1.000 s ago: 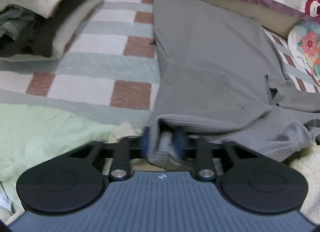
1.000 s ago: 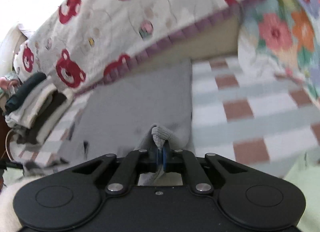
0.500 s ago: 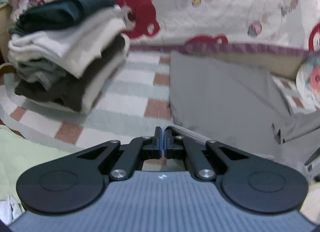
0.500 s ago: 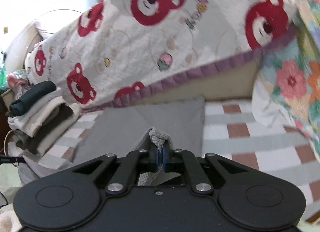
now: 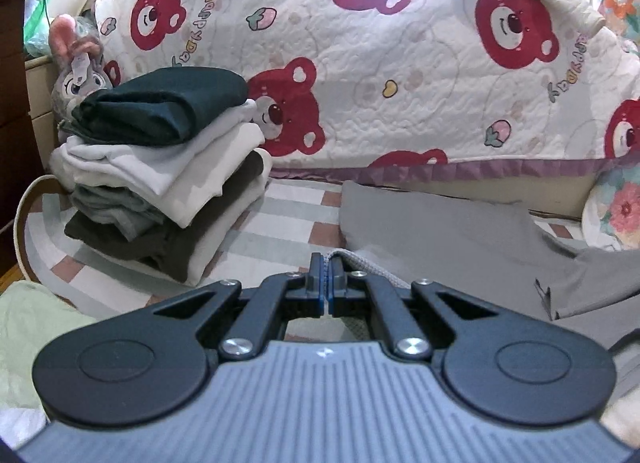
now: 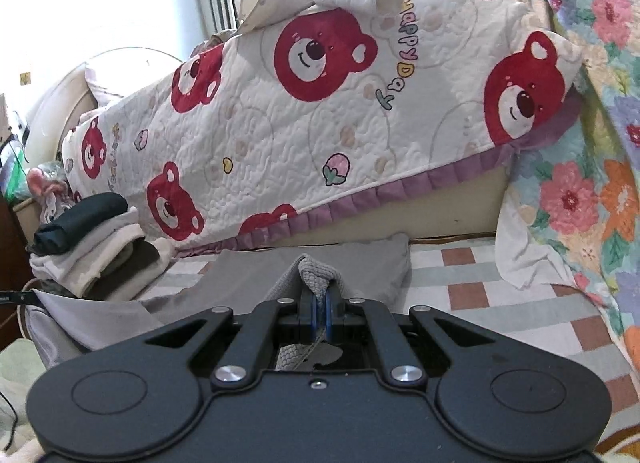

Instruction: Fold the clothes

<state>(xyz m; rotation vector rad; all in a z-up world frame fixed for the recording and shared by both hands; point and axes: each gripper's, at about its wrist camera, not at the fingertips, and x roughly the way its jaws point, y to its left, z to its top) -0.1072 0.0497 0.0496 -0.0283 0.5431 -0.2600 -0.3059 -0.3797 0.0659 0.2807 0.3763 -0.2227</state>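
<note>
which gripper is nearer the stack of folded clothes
Left. The left gripper has the stack of folded clothes close ahead to its left; from the right gripper the stack sits far off left.

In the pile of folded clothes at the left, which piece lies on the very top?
The dark green piece lies on top of the pile of folded clothes. It is the darkest; directly under it are white and cream pieces.

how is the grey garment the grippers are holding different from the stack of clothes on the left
The grey garment is one piece spread open across the checked bedcover; the stack of clothes is several pieces piled up.
The grey garment is unfolded, its ribbed hem pinched by the left gripper and the right gripper; the stack of clothes is already folded and nothing touches it.
The grey garment is one colour; the stack of clothes mixes dark green, white, grey and brown.
Both rest on the same bedcover.
</note>
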